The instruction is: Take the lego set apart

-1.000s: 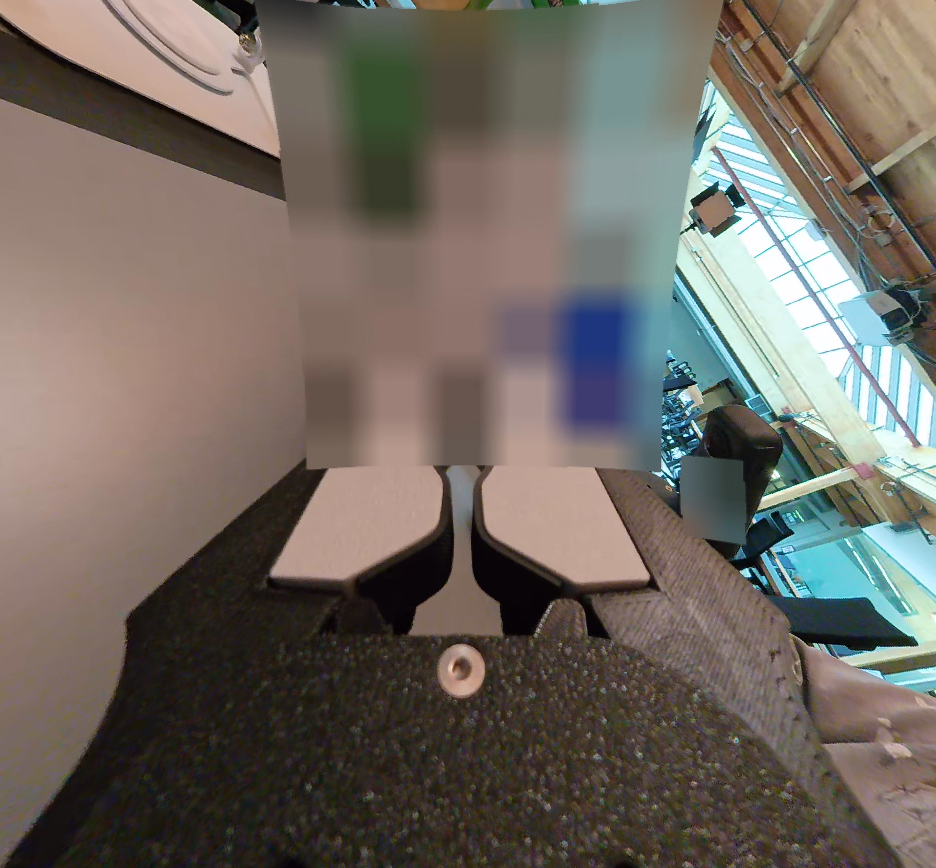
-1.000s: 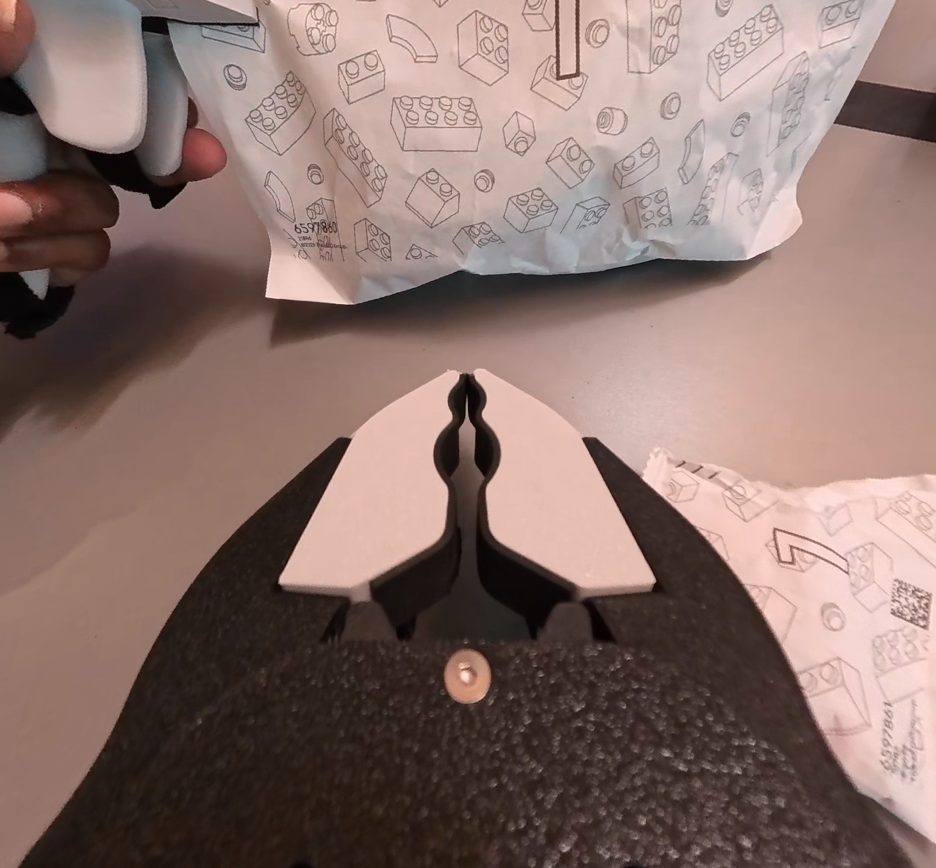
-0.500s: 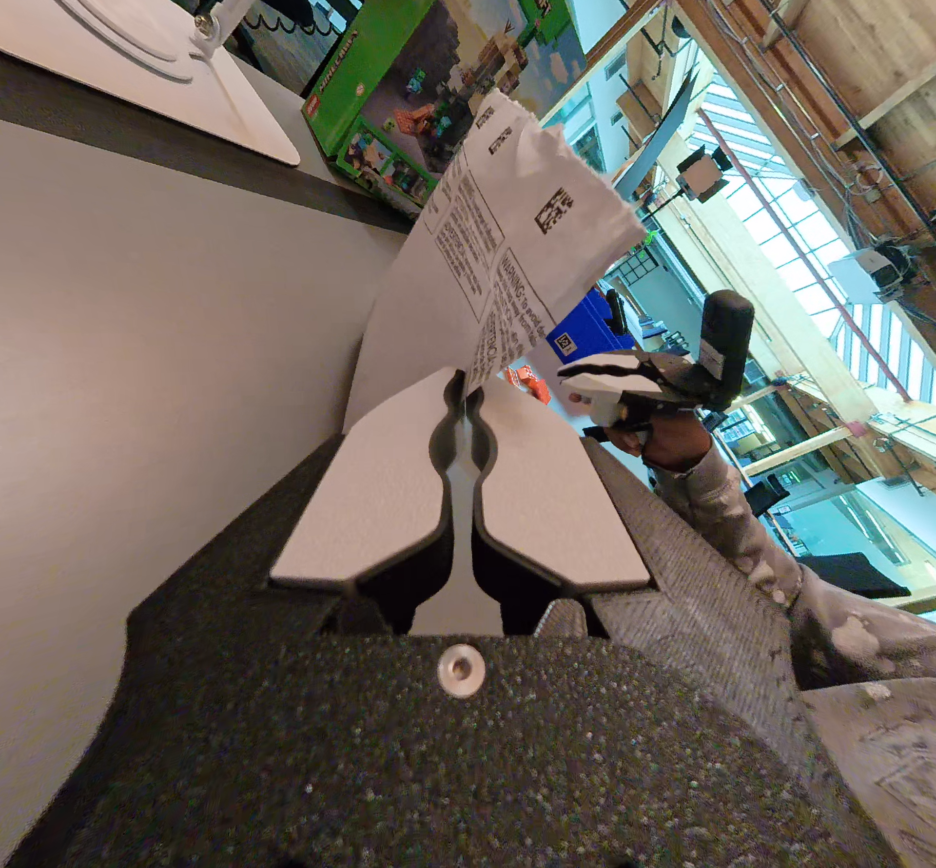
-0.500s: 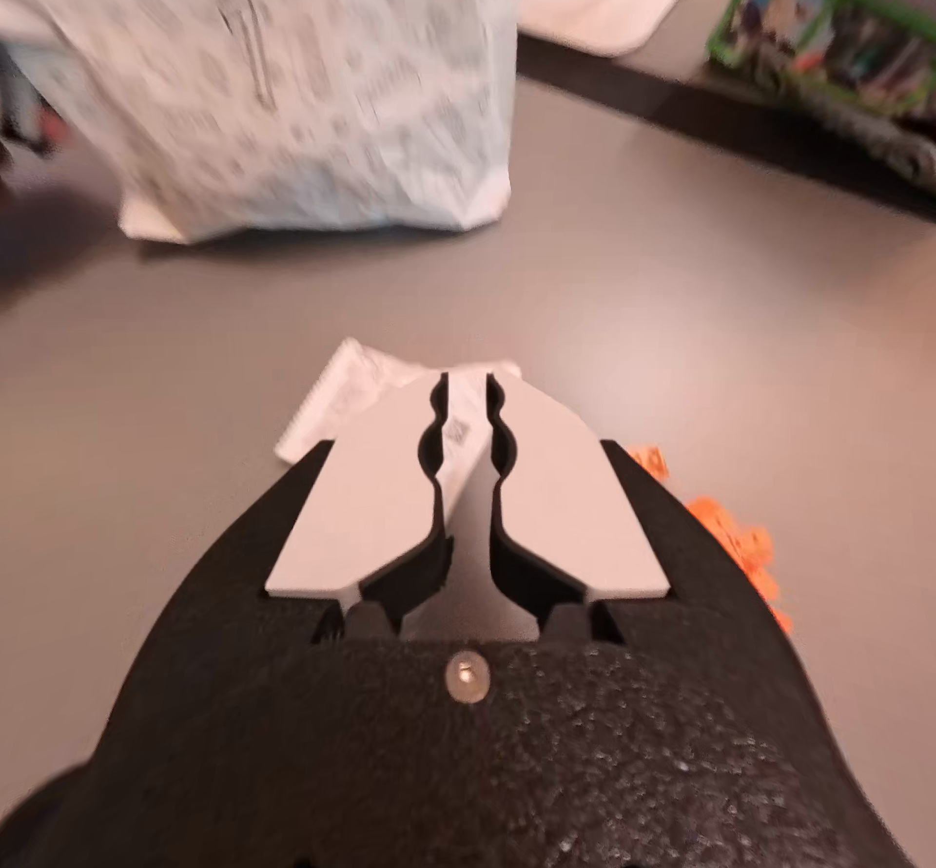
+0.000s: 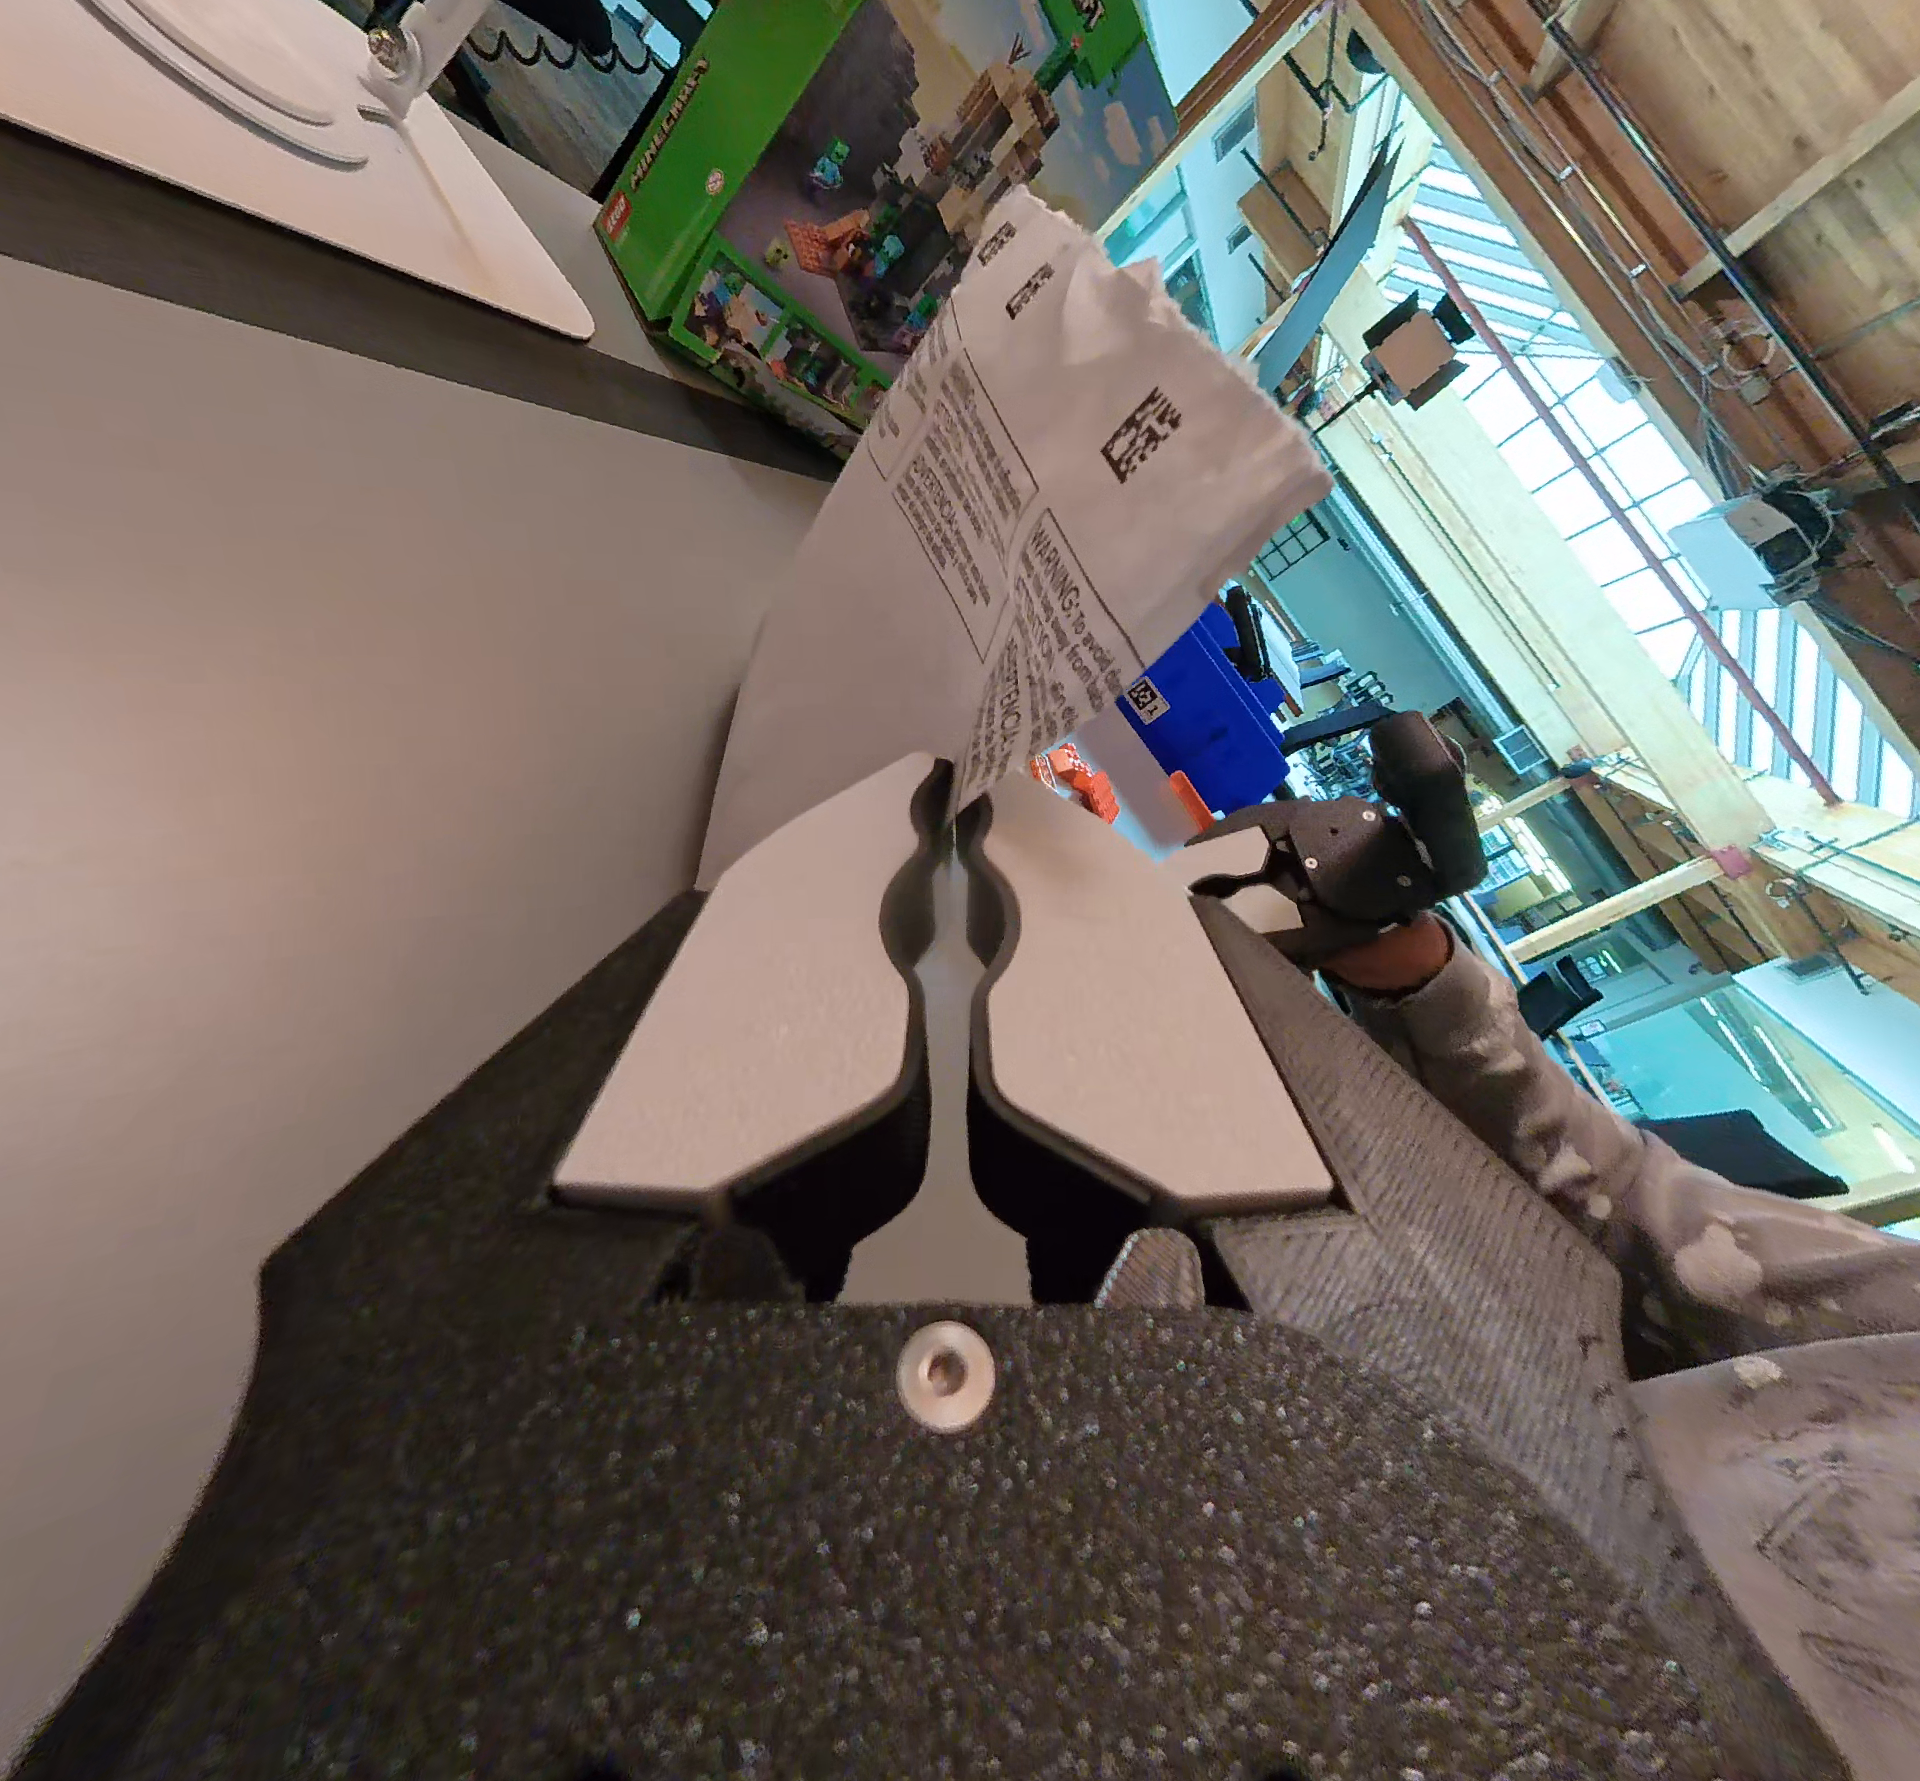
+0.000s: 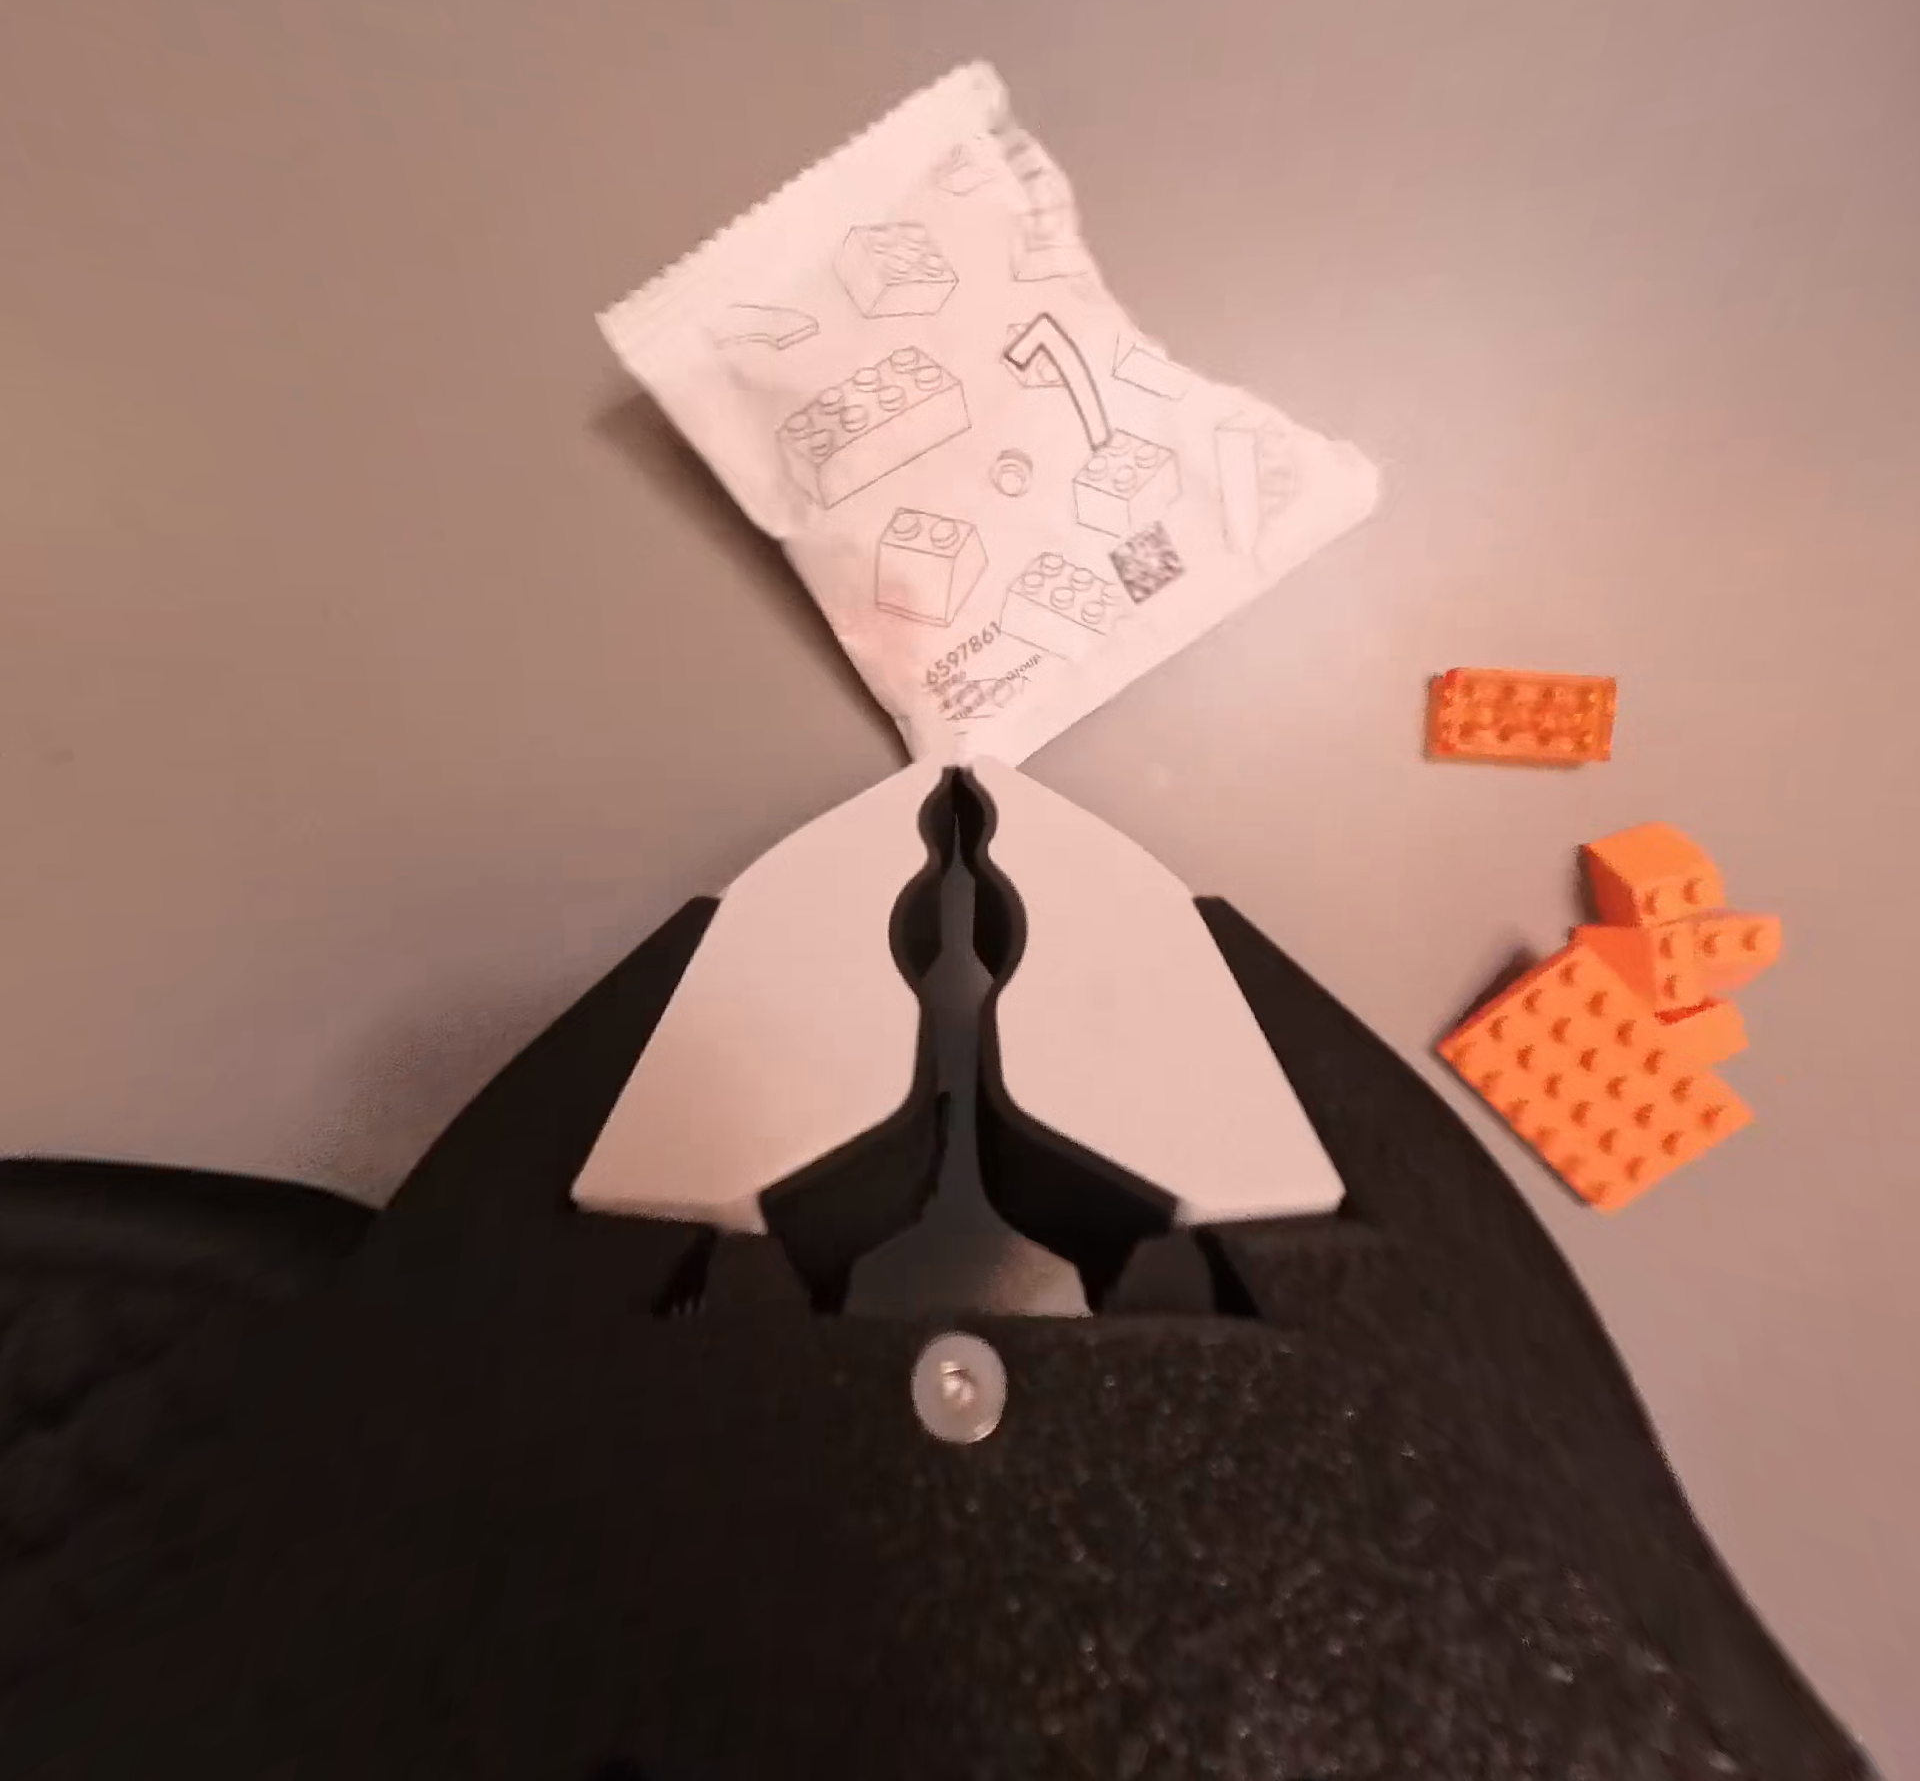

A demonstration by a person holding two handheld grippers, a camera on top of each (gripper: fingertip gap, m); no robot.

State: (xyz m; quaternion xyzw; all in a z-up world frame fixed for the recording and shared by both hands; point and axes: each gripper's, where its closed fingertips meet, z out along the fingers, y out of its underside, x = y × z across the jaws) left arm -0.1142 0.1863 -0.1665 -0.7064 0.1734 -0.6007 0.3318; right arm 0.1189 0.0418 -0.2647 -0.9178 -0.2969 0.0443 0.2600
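My left gripper (image 5: 951, 801) is shut on the bottom edge of a large white paper bag (image 5: 1049, 484) printed with black text, and holds it upright over the grey table (image 5: 364, 692). My right gripper (image 6: 961, 773) is shut on the corner of a small white paper bag (image 6: 987, 474) printed with brick outlines. Loose orange Lego pieces lie to its right: a flat plate (image 6: 1522, 715) and a cluster of a square plate with small bricks (image 6: 1600, 1045). The right gripper (image 5: 1210, 864) also shows in the left wrist view, beyond the big bag, near orange bricks (image 5: 1081, 781).
A green Lego box (image 5: 883, 173) stands at the table's far edge. A white stand base (image 5: 260, 121) lies to its left. A blue bin (image 5: 1205, 713) sits behind the big bag. A person's grey sleeve (image 5: 1558, 1139) runs along the right. About 30 cm separates my left fingertips from my right. The flat plate (image 6: 1522, 715) lies around 10 cm away from my right fingertips.
My right gripper has swung right from the large bag to the small bag, opened briefly, and shut on its corner. My left gripper still pinches the large bag.
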